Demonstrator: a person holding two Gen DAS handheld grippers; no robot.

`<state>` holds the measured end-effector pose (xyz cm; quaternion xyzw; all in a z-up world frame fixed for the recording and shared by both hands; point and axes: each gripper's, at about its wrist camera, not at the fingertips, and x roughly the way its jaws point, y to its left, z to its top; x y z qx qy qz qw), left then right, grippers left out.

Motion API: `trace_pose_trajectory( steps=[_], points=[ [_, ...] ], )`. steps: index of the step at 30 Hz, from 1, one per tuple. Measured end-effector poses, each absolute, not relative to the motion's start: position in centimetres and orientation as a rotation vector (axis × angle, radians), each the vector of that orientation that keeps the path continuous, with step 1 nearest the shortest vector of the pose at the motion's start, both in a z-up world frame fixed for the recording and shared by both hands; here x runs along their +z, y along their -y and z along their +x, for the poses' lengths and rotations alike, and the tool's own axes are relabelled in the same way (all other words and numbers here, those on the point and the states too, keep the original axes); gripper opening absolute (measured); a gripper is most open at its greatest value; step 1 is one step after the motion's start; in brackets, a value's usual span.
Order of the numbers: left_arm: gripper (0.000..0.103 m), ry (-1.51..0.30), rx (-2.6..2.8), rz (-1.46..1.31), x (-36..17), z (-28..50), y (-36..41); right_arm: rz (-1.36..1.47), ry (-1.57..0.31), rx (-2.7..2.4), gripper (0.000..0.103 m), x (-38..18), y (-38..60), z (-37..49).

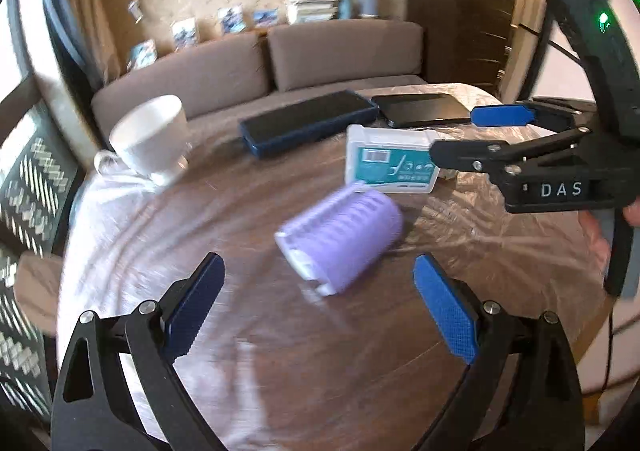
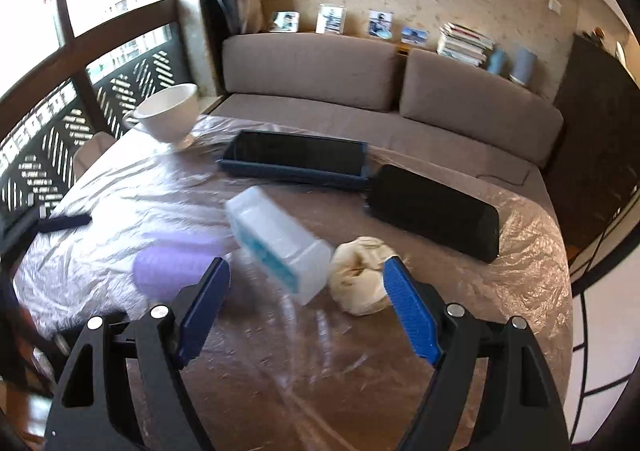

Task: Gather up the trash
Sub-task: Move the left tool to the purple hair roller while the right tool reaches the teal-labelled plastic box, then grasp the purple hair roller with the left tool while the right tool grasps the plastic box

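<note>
The crumpled paper wad is lying on the plastic-covered bench, beside the floss-pick box. It is likely handling as light, soft and compressible; grasping across its middle is advisable. The right gripper is hanging open and empty, its right pad just in front of the wad. The left gripper is likewise standing open, near the lilac hair roller.

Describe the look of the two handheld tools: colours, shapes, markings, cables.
Both are black plastic frames with slotted cut-outs and silver rivets, ending in two fingers faced with ribbed blue pads. The left tool shows this up close, as does the right tool. Seen from the left wrist camera, the right tool's body carries white letters "DAS", a green light on its curved black handle, and thin dark cables behind.
</note>
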<state>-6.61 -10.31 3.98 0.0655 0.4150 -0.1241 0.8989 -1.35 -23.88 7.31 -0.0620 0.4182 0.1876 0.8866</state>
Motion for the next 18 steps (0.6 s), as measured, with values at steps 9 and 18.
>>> trace_pose_trajectory(
  steps=[9, 18],
  points=[
    [0.097, -0.873, -0.066, -0.004, 2.3, -4.4, 12.0, -0.216, -0.883, 0.504, 0.073, 5.9, 21.6, 0.0],
    [0.097, -0.911, -0.058, -0.042, 1.5, -3.5, 9.3, -0.214, -0.932, 0.580, 0.049, 5.3, 20.7, 1.0]
  ],
)
